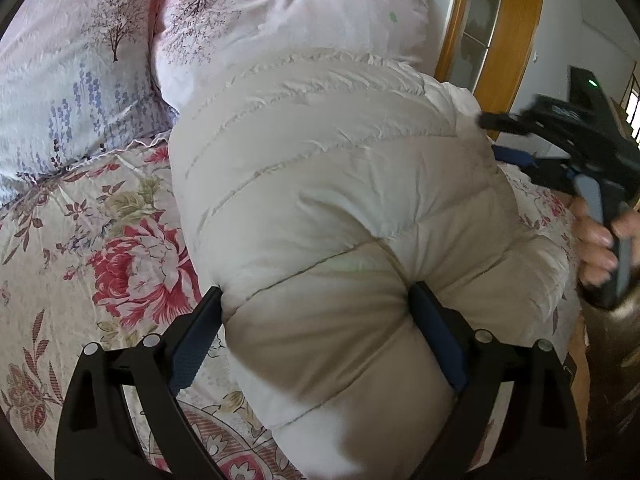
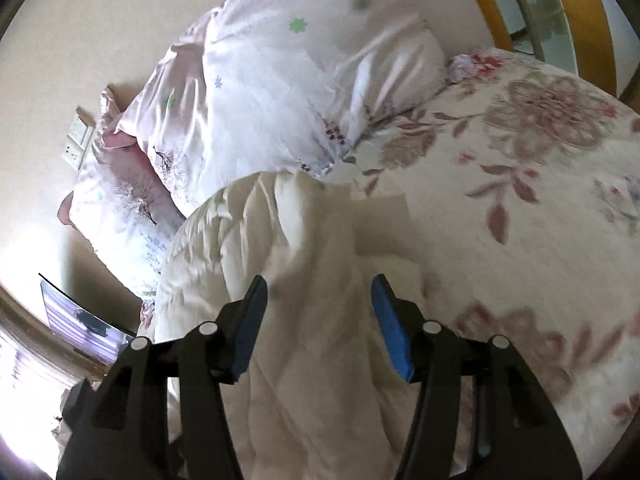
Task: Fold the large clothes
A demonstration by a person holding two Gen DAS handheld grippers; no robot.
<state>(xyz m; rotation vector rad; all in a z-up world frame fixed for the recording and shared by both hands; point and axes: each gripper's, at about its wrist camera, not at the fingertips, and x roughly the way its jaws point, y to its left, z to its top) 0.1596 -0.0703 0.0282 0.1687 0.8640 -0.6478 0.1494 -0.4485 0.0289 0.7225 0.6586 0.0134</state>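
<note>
One coat (image 1: 320, 184), a cream quilted puffer, lay bundled on the bed (image 1: 80, 240), its long axis running from the foot edge up toward the pillows (image 1: 280, 20) at the head edge. I had my left tongs (image 1: 316, 332) spread wide and pinching the coat's near, puffy end, pads sunk into the filling on both sides. My right tongs (image 2: 318, 320) stood part-way spread with the coat's side fold between the pads; through the blur I couldn't see either pad pressing, so I took them as loose around it. From the left camera the right tongs sat at the coat's far right flank, the hand (image 1: 600, 248) just off the bed's side edge. I judged the left hand nearer to the bulk, so the next fold along that axis would hinge on its grip.
</note>
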